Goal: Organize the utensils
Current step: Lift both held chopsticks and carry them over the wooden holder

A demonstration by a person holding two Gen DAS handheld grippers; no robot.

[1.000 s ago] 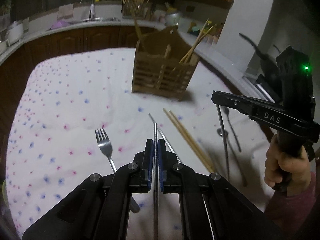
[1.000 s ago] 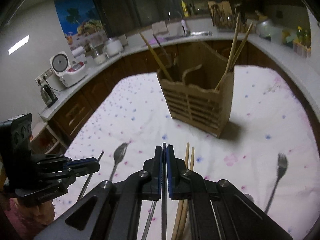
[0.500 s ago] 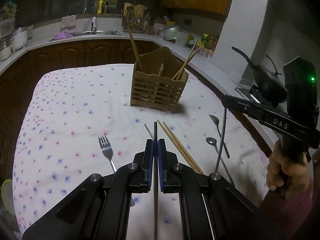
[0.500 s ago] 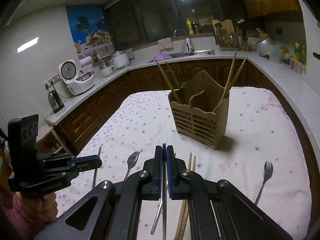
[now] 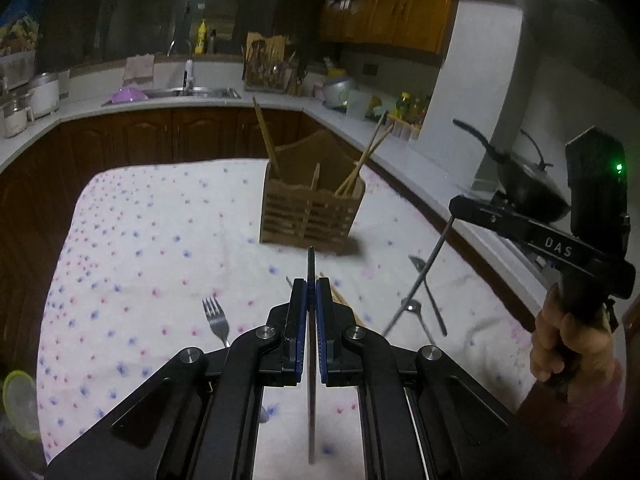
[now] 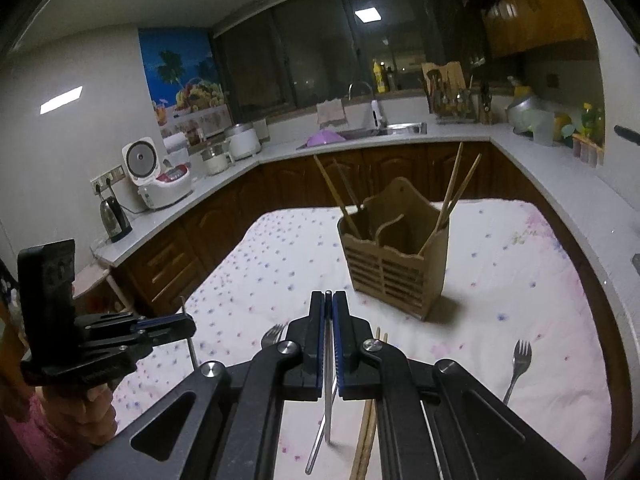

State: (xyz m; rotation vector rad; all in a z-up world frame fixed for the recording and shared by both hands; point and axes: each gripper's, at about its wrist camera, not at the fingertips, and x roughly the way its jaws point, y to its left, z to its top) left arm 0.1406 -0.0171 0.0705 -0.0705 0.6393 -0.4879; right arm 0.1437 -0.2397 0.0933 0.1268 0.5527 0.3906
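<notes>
Transport step, both tools loaded. The left gripper point(image 5: 308, 312) is clamped on a thin dark metal chopstick point(image 5: 310, 380); the right gripper point(image 6: 329, 336) is clamped on a thin silver metal chopstick point(image 6: 328, 396). Both rods hang clear above the white flower-dotted tablecloth point(image 5: 160, 240). The slatted wooden utensil holder point(image 6: 394, 264) stands ahead, wooden chopsticks already in its outer compartments. Judged next: tip each rod upright over one compartment, then release. Two steel forks point(image 6: 518, 364), steel spoons point(image 5: 416, 308) and a wooden chopstick pair point(image 6: 370, 420) await sorting.

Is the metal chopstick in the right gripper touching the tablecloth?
Apart. Left wrist view: the metal chopstick hangs from the shut right gripper, its lower end above the tablecloth.
</notes>
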